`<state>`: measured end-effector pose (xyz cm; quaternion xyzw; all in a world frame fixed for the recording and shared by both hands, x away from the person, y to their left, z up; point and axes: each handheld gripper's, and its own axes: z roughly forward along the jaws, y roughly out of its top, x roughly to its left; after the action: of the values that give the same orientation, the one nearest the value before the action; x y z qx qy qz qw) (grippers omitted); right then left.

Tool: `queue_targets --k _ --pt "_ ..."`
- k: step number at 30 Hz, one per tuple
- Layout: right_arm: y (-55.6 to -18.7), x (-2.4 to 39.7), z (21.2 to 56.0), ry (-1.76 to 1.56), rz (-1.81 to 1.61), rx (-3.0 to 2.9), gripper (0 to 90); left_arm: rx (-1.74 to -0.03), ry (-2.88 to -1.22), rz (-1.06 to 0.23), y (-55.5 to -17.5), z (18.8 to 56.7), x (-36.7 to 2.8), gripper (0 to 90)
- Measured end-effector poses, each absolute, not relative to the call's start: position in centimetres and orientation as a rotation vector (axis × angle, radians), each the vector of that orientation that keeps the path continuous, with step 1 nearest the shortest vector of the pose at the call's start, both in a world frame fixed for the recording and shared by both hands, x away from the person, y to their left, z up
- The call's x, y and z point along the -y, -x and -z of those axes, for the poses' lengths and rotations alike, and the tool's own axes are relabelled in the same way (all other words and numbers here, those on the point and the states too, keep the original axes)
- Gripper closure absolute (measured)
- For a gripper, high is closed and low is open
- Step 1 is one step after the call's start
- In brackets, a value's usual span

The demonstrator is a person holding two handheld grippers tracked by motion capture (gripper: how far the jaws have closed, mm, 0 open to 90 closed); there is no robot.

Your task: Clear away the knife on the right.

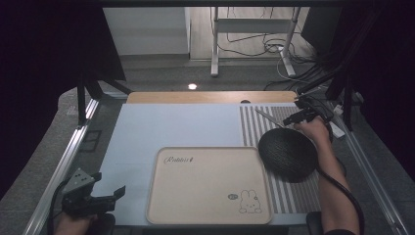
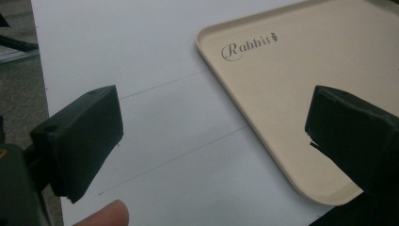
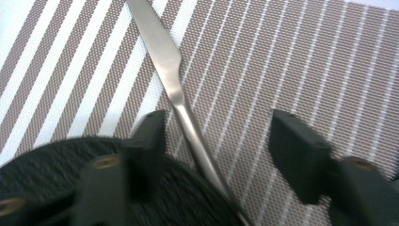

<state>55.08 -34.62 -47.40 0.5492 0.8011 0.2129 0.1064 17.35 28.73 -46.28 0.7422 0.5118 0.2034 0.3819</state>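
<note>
While right claw (image 3: 216, 136) gapes astride knife (image 3: 169, 80) | left claw (image 2: 211, 141) apart beside tray (image 2: 301, 94)

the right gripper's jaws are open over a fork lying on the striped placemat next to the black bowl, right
Not quite: it is a knife, not a fork. The right gripper view shows a plain blade with no tines, lying on the striped placemat between the open jaws of the right gripper, beside the black bowl.
</note>
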Motion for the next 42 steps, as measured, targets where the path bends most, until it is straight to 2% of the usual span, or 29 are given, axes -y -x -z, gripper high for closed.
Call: queue_targets --k 1,4,5,14,17,22,23,25,26,27,29,30,31,35,36,42 --pt "-55.4 34.2 47.8 -1.634 -0.603 -2.354 20.4 -1.306 -1.896 -0.52 -17.3 46.3 -28.7 4.8" --pt "-55.7 33.5 48.5 -1.645 -0.52 -2.374 3.0 -1.304 -1.897 -0.521 -17.3 46.3 -28.7 4.8" --pt "-55.8 33.4 48.7 -1.643 -0.502 -2.369 0.0 -1.302 -1.899 -0.523 -17.3 46.3 -28.7 4.8" --pt "-56.5 32.4 49.8 -1.624 -0.431 -2.324 0.0 -1.303 -1.9 -0.524 -17.3 46.3 -28.6 4.8" --pt "-56.6 32.2 50.3 -1.619 -0.389 -2.304 6.4 -1.303 -1.902 -0.527 -17.3 46.3 -28.6 4.8" --pt "-56.7 32.7 50.4 -1.644 -0.386 -2.293 9.9 -1.299 -1.901 -0.531 -17.2 46.3 -28.6 4.8" --pt "-56.6 33.2 50.2 -1.654 -0.415 -2.308 17.7 -1.299 -1.9 -0.532 -17.1 46.3 -28.6 4.8" --pt "-56.5 33.5 50.0 -1.642 -0.423 -2.315 24.2 -1.298 -1.901 -0.533 -17.1 46.3 -28.6 4.8" --pt "-56.5 33.5 50.0 -1.642 -0.423 -2.315 24.2 -1.298 -1.901 -0.533 -17.1 46.3 -28.6 4.8" --pt "-56.3 33.9 49.8 -1.628 -0.416 -2.327 31.7 -1.3 -1.902 -0.535 -17.1 46.3 -28.6 4.8" --pt "-56.2 34.3 49.7 -1.604 -0.421 -2.343 38.5 -1.299 -1.902 -0.535 -17.1 46.3 -28.6 4.8" --pt "-56.2 34.3 49.7 -1.604 -0.421 -2.343 38.5 -1.299 -1.902 -0.535 -17.1 46.3 -28.6 4.8" --pt "-56.0 34.6 49.5 -1.572 -0.427 -2.369 48.3 -1.3 -1.902 -0.535 -17.1 46.3 -28.6 4.8" --pt "-55.7 35.3 49.2 -1.523 -0.412 -2.425 75.2 -1.299 -1.907 -0.536 -17.1 46.3 -28.6 4.8" --pt "-55.7 35.5 49.1 -1.513 -0.405 -2.434 79.1 -1.3 -1.905 -0.535 -17.1 46.3 -28.6 4.8" --pt "-55.6 36.0 49.1 -1.526 -0.431 -2.434 80.0 -1.297 -1.906 -0.536 -17.1 46.3 -28.6 4.8"
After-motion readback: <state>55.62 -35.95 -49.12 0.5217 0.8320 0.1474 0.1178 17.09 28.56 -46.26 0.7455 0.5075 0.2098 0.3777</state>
